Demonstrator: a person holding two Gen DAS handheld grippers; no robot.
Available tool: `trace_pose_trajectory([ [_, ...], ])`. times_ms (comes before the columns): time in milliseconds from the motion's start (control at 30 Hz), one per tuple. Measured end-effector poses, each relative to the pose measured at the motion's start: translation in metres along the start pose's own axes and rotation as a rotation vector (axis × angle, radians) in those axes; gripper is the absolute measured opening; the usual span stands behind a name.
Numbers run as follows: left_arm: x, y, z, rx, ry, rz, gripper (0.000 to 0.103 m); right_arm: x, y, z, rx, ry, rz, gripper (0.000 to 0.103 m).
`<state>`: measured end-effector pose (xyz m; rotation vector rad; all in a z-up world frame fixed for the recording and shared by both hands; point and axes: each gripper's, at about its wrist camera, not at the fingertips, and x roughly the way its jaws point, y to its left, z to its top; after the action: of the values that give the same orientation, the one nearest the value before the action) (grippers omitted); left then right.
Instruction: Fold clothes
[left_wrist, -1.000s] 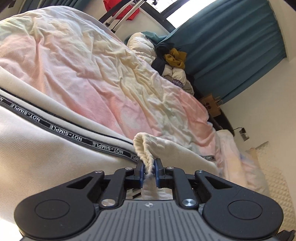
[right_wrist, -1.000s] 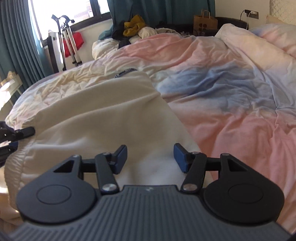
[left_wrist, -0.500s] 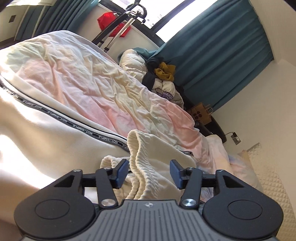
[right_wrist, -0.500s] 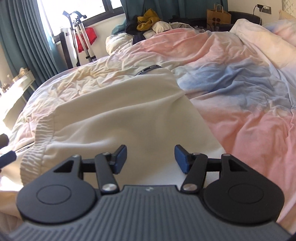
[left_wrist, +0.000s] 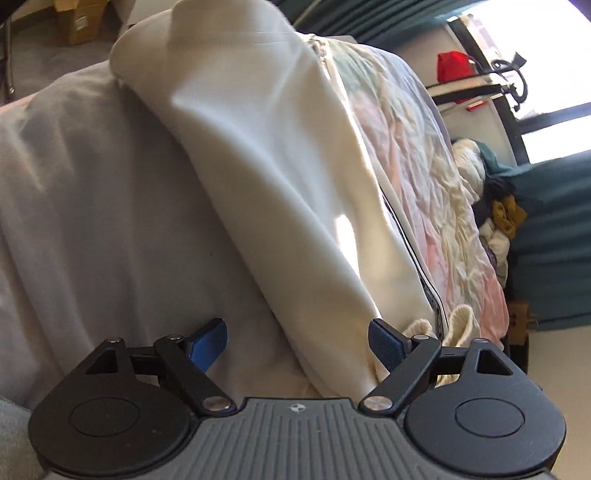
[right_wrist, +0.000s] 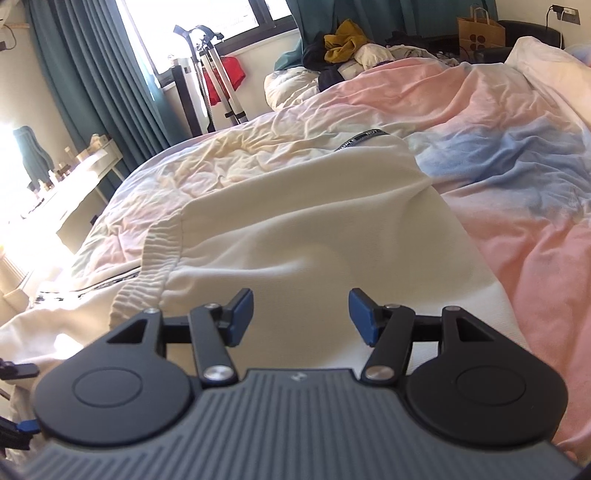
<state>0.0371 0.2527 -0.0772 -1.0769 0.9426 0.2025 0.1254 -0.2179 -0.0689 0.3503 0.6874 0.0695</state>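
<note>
Left gripper (left_wrist: 297, 341): fingers spread wide, holding nothing; it looks along the side of the bed, the view tilted.
Left gripper's left finger (left_wrist: 208, 343): over the grey-white sheet (left_wrist: 92, 206) that hangs down the bed's side, clear of the garment.
Left gripper's right finger (left_wrist: 384, 345): just in front of the garment's folded edge; whether it touches the cloth cannot be told.
Cream trousers (left_wrist: 277, 166): draped over the bed's edge, running from the far corner down between the left gripper's fingers; a ribbed cuff (left_wrist: 458, 325) bunches just beyond the right finger, beside a black printed stripe (left_wrist: 424, 273).
Right gripper (right_wrist: 301, 314): fingers wide apart, gripping nothing, hovering over the garment.
Trousers under the right gripper (right_wrist: 295, 229): spread flat on the bed, filling the gap between both fingers; the gathered waistband (right_wrist: 155, 254) lies left of the left finger, near the bed's left edge.
Duvet (right_wrist: 517, 166): pink and blue, crumpled, to the right of the trousers.
Pile of clothes (right_wrist: 347, 51): at the bed's far end, well apart from the grippers.
</note>
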Motion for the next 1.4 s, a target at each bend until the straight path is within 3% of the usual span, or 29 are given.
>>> trace_pose_trajectory([
  [200,0.003,0.019,0.029,-0.152,-0.18,-0.081,0.074,0.012,0.002,-0.003,-0.029,0.04,-0.045,0.061],
  [333,0.006,0.018,0.047,-0.148,-0.239,-0.069,0.068,0.024,0.021,-0.005,-0.093,0.026,0.037,0.061],
  [433,0.012,0.01,0.054,-0.07,-0.288,0.0,0.05,0.034,0.042,-0.005,-0.15,-0.004,0.064,0.061],
  [533,0.012,0.001,0.053,-0.007,-0.362,0.018,0.041,0.051,0.044,-0.007,-0.163,0.017,0.052,0.061],
  [633,0.003,-0.025,0.042,0.15,-0.446,0.035,0.025,0.062,0.039,-0.008,-0.147,0.053,0.054,0.06],
  [700,-0.01,-0.041,0.029,0.233,-0.496,0.012,0.019,0.061,0.041,-0.008,-0.153,0.053,0.049,0.06],
  [833,-0.032,-0.092,-0.004,0.402,-0.602,-0.059,0.017,0.052,0.044,-0.005,-0.167,0.054,0.03,0.06],
  [1067,-0.06,-0.189,-0.092,0.632,-0.73,-0.188,0.017,0.013,0.01,0.018,0.008,-0.007,0.093,0.061],
  [1267,-0.037,-0.263,-0.178,0.821,-0.795,-0.22,0.017,-0.013,-0.049,0.039,0.186,-0.094,0.069,0.063],
  [1400,0.009,-0.293,-0.234,0.933,-0.759,-0.223,0.017,-0.029,-0.09,0.049,0.285,-0.153,0.06,0.063],
])
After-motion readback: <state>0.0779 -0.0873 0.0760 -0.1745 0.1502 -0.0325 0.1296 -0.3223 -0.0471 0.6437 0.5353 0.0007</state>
